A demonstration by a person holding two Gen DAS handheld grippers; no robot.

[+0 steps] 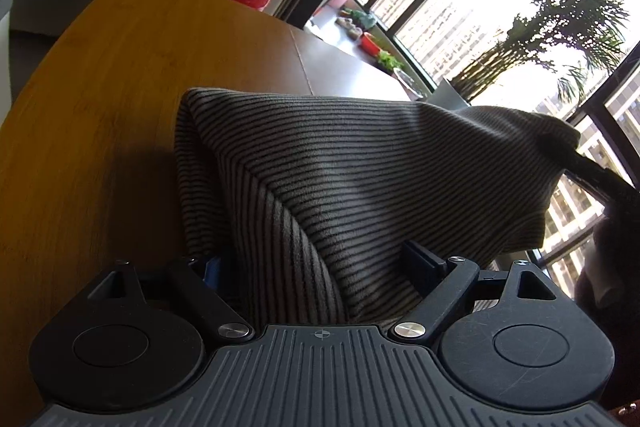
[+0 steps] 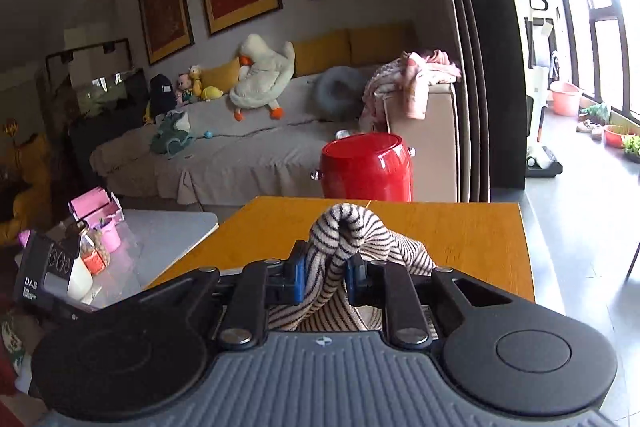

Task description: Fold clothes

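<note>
A black-and-grey striped garment (image 1: 340, 167) lies half lifted over the orange wooden table (image 1: 100, 107). My left gripper (image 1: 316, 263) stands open at the garment's near edge. Cloth bulges loosely between its wide-set fingers and hides part of the left blue pad. The garment's far right corner is pulled up by a dark finger (image 1: 588, 173) of my right gripper. In the right wrist view, my right gripper (image 2: 326, 267) is shut on a bunched fold of the striped garment (image 2: 344, 227), which pokes up between the blue pads above the table (image 2: 460, 235).
A glossy red stool (image 2: 366, 167) stands just beyond the table's far edge, with a grey sofa (image 2: 240, 155) full of plush toys behind it. A low grey side table (image 2: 160, 231) with jars and a pink box sits at the left. Tall windows and a potted palm (image 1: 560, 27) are on the right.
</note>
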